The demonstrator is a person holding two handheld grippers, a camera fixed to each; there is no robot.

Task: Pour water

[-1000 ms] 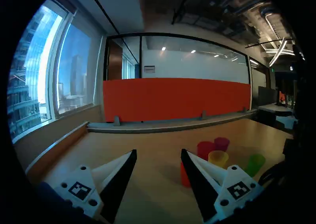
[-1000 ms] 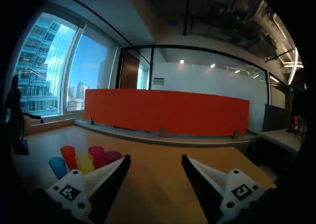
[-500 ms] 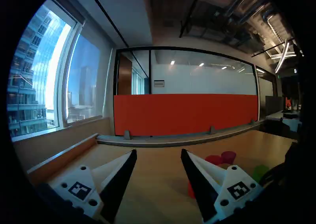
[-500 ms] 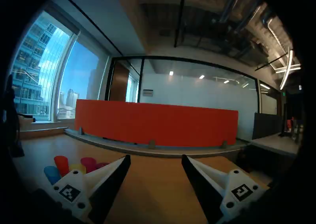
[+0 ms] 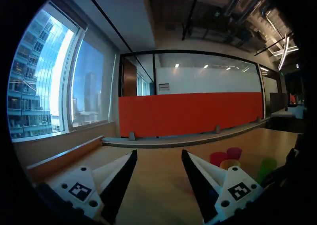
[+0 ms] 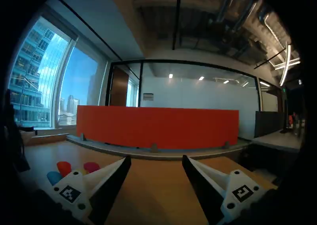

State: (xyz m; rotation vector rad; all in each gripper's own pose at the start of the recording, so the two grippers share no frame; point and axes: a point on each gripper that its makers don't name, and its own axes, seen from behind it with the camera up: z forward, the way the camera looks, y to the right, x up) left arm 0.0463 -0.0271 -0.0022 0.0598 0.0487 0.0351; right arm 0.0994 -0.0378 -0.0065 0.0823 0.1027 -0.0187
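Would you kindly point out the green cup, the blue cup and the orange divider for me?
green cup (image 5: 268, 167), left gripper view, on its side wall.
blue cup (image 6: 53, 178), right gripper view, on its visible side.
orange divider (image 6: 158, 126), right gripper view, on the middle of its front face.

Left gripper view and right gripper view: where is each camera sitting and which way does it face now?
Left gripper view: rides the left tool, low over the wooden table, facing the orange partition; its open fingers show, cups on the right.
Right gripper view: rides the right tool, same heading; its open fingers show, cups lower left.
Shared: table, partition, cups.
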